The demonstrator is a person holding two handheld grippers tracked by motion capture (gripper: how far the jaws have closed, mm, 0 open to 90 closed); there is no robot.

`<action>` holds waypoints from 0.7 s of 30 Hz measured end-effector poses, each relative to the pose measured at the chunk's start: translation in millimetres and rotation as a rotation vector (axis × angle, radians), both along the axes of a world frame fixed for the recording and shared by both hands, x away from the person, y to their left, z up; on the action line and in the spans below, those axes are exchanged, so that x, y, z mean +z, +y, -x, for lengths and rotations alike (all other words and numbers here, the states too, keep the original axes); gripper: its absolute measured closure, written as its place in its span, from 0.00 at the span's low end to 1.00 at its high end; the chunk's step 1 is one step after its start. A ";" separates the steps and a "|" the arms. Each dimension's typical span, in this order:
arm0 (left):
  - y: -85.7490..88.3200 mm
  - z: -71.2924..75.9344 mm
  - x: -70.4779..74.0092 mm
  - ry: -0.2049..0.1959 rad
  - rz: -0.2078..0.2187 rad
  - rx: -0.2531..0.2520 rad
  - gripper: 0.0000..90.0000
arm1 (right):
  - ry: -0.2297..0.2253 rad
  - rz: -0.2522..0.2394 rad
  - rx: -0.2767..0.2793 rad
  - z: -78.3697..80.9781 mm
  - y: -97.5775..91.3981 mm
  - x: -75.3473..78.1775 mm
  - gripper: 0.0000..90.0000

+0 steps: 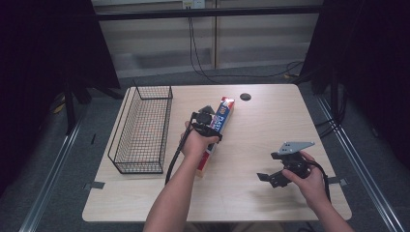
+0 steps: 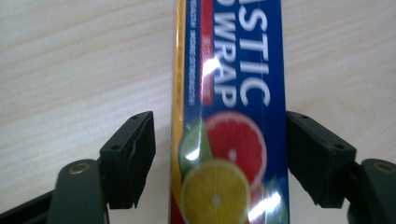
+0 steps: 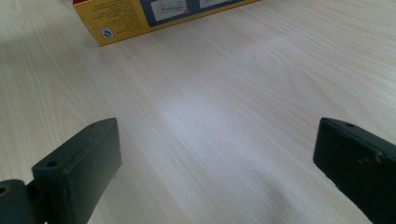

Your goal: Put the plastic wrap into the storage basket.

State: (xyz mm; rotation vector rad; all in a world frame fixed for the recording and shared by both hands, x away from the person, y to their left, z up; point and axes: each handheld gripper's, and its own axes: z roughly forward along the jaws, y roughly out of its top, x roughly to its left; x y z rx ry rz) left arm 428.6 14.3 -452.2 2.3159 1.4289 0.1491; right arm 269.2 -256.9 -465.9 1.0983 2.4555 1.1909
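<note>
Over on the left of the wooden table sits a black wire basket, long side running away from the person, nothing visible inside it. Just to its right, the left gripper hangs over the plastic wrap box, a long carton lying flat near the table's middle, its far end pointing toward a small dark round hole in the tabletop. In the left gripper view the box runs straight up between the two black jaws: they straddle it, part open, the right pad at or just off the box's blue edge, the left one standing off with bare table showing in the gap. No squeeze on it. The basket's near wall stands between box and table edge on that side. Further right, the right gripper rests low near the front edge, well apart from the box. Its jaws gape wide over bare wood, nothing between them, with the box's yellow end up ahead.
</note>
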 end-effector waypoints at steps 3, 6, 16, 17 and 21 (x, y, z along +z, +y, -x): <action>-3.5 -8.3 -1.7 -0.002 0.005 0.002 0.29 | 0.002 -0.001 -0.008 -0.7 -1.5 0.1 0.01; -6.7 -14.6 -4.1 -0.006 0.024 0.011 0.30 | -0.001 -0.006 -0.008 -0.3 -1.8 0.3 0.01; -18.0 -20.3 -0.3 0.025 -0.044 0.008 0.47 | 0.001 -0.004 -0.007 0.6 -0.7 0.1 0.01; -15.8 -20.3 1.0 0.041 -0.034 0.000 0.47 | 0.001 -0.005 -0.009 0.6 -1.1 0.1 0.01; -9.7 -17.4 9.0 0.060 -0.035 0.007 0.47 | -0.003 -0.011 -0.011 1.0 -2.5 1.0 0.01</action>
